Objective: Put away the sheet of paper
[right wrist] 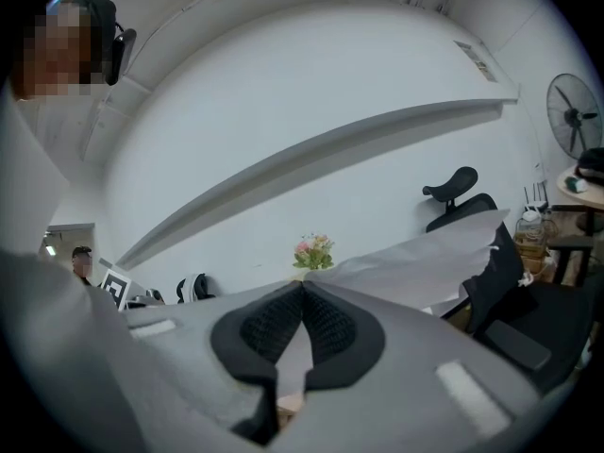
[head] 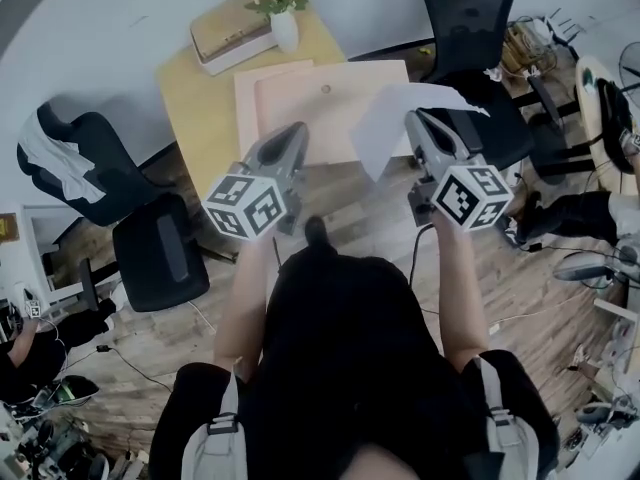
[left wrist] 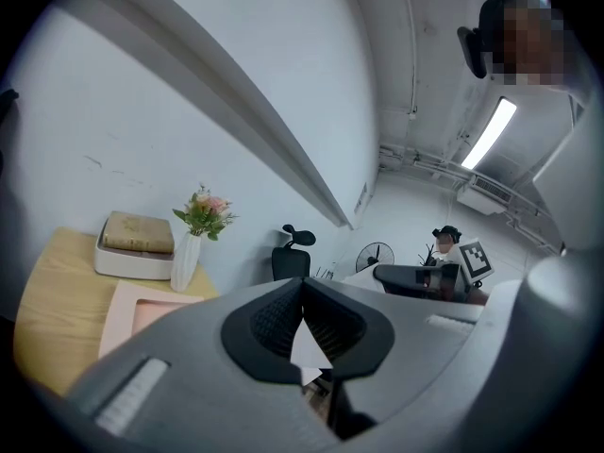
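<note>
While the person is standing at the near side of the table [head: 195,98], 2 claws are hanging side by side in the air above its edge. The right claw [head: 420,118] is clenching the sheet of paper [head: 390,123]: in the right gripper view its black pads are pressing together at the tips, and the white sheet is fanning out from them toward the right, curled and lifted off the table. From the head view the paper is drooping over the near right corner of the pink tray [head: 300,98], though I cannot tell whether it is touching it.

The left claw [head: 297,133] is clenched too, its tips meeting in the left gripper view, and nothing is showing pinched at that meeting point. It is sitting apart from the sheet, over the tray's near left edge.

Further back on the table, a white vase of flowers [head: 283,23] is standing upright just beside a stack of books [head: 230,28] in a white holder. 1 black office chair [head: 470,28] is waiting off the table's right end.
</note>
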The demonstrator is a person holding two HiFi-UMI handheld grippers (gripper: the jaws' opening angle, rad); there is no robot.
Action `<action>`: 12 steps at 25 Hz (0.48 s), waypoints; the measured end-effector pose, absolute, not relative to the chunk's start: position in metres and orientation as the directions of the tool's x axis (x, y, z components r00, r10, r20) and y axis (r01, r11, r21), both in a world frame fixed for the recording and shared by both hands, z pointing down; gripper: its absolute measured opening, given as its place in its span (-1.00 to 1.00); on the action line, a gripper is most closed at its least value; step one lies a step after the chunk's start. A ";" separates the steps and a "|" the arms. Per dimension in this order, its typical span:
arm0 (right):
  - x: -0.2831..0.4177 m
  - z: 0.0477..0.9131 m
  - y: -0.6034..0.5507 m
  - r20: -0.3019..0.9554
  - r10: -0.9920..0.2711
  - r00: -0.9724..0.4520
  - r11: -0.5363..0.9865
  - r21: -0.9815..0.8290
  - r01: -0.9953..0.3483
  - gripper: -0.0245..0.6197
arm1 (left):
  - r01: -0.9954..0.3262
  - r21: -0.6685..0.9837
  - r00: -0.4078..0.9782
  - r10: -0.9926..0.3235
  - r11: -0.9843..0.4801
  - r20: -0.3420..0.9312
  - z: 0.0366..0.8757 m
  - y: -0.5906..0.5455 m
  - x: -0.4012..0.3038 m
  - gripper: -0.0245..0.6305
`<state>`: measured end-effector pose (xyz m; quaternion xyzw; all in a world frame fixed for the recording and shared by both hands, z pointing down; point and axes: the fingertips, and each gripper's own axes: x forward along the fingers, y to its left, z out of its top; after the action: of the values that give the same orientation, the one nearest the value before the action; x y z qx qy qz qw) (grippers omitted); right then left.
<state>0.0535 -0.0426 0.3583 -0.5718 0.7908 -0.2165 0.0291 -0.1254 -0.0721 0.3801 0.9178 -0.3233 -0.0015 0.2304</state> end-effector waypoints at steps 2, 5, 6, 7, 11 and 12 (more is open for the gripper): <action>0.047 0.361 -0.054 0.204 -0.917 -0.343 0.251 -0.373 -0.893 -0.91 | -0.583 0.426 0.799 -0.583 -0.692 0.147 0.383 -0.083 -0.129 -0.89; 0.040 0.368 -0.070 0.214 -0.915 -0.343 0.249 -0.372 -0.894 -0.91 | -0.574 0.427 0.807 -0.571 -0.699 0.151 0.388 -0.097 -0.130 -0.89; 0.038 0.372 -0.074 0.218 -0.913 -0.345 0.248 -0.375 -0.893 -0.91 | -0.572 0.429 0.809 -0.567 -0.700 0.154 0.390 -0.100 -0.130 -0.89; 0.036 0.375 -0.077 0.222 -0.910 -0.349 0.249 -0.379 -0.891 -0.91 | -0.569 0.431 0.811 -0.563 -0.700 0.157 0.392 -0.101 -0.130 -0.90; 0.029 0.385 -0.096 0.242 -0.895 -0.375 0.264 -0.390 -0.882 -0.91 | -0.574 0.435 0.810 -0.560 -0.694 0.174 0.398 -0.110 -0.132 -0.89; 0.028 0.386 -0.103 0.247 -0.889 -0.385 0.272 -0.392 -0.879 -0.91 | -0.579 0.437 0.806 -0.565 -0.688 0.178 0.398 -0.114 -0.132 -0.89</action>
<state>0.0280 -0.1027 0.3864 -0.5545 0.7973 -0.2381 0.0106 -0.1317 -0.1137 0.3981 0.9187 -0.3114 0.0146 0.2426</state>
